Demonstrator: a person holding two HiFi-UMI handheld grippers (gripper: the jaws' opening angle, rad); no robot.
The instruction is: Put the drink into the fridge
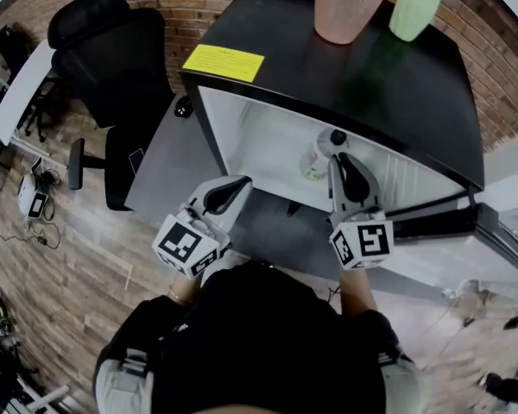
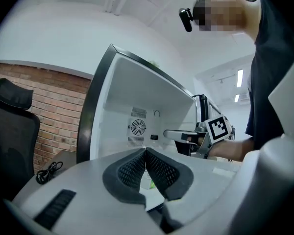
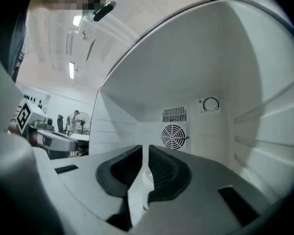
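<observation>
One clear drink (image 1: 317,159), greenish label.

Ceiling strip lights (image 2: 239,77) up right of the left gripper (image 2: 146,152) are glaring; the white fridge interior (image 2: 134,97) ahead of it is glowing evenly, while wide-angle edges are darkening and bending.

Left tool (image 1: 239,185): jaws shut tip to tip, nothing in them. It's held low in front of the torso, pointing forward and slightly right. Right tool (image 1: 343,160): reached further forward than the other and aimed straight ahead. Its jaws are closing, with a slim gap between pads that press on nothing. Marker cubes (image 1: 186,242) face up. Right forearm (image 1: 356,288) and left wrist (image 1: 181,291) sit close to the body. Tools are side by side, apart.
</observation>
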